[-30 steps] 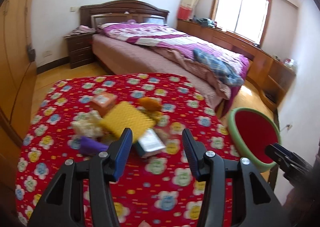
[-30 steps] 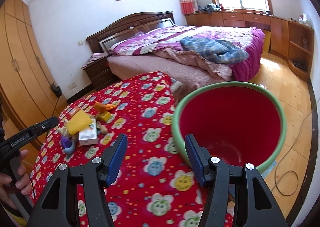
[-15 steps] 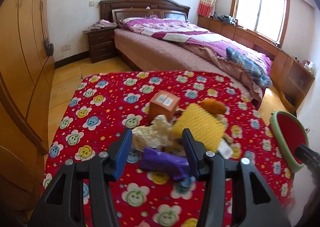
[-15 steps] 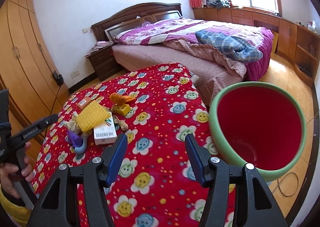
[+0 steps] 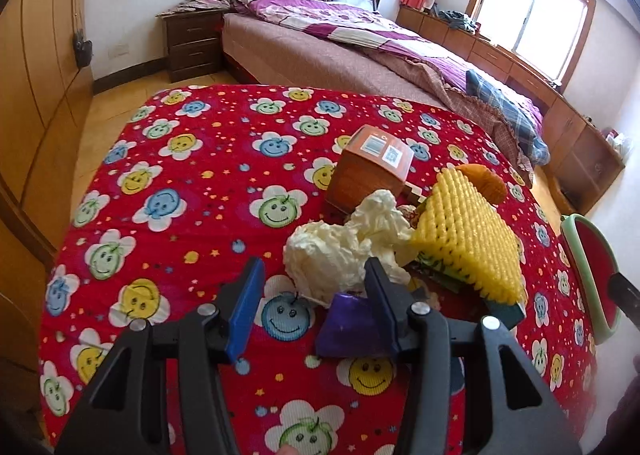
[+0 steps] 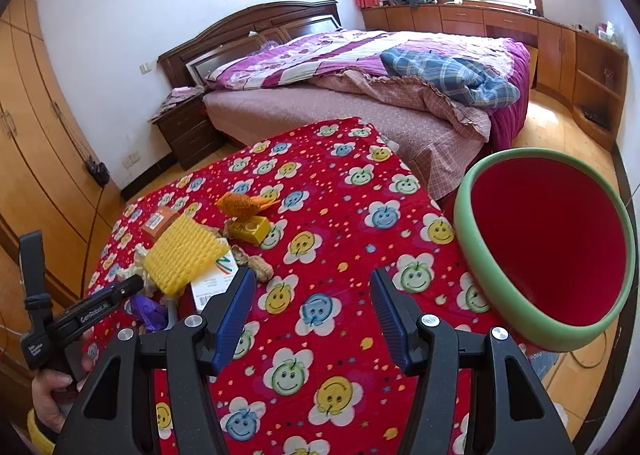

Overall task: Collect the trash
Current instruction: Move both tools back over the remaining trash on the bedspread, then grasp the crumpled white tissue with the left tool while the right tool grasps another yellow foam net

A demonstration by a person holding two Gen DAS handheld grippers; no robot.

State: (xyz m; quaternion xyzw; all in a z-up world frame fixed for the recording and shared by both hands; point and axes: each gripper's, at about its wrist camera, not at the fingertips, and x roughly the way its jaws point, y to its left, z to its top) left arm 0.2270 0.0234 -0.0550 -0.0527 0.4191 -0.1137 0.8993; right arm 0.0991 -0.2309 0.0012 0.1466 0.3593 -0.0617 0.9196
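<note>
Left tool (image 5: 316,295) part open over near side of trash pile, nothing clamped; crumpled white tissue (image 5: 340,251) just beyond the tips, purple wrapper (image 5: 350,331) against inner face of its right finger, contact unclear

Right tool (image 6: 312,309) part open, empty, above bare red smiley-flower cloth of worktop (image 6: 320,183), clear of everything

Trash clustered mid-worktop: yellow foam fruit net (image 5: 466,239) on top of the pile, brown carton (image 5: 370,171) behind tissue, orange piece (image 5: 482,179) at far right of the pile. Wide open cloth to left and far side of pile, free run to worktop edges there

Bin: red bucket with green rim (image 6: 548,243) beyond worktop's right edge, mouth tilted toward right camera, open cloth between it and the pile

Left view only: tissue and purple wrapper close up; bucket just a sliver at frame right (image 5: 592,275)

Right view only: full bucket mouth, white barcode box (image 6: 212,283) under the foam net, yellow box (image 6: 250,231) under the orange piece, peanut shells (image 6: 256,265) beside it, person's hand (image 6: 52,391) on left tool's handle

Bed (image 6: 360,95) past far worktop edge
</note>
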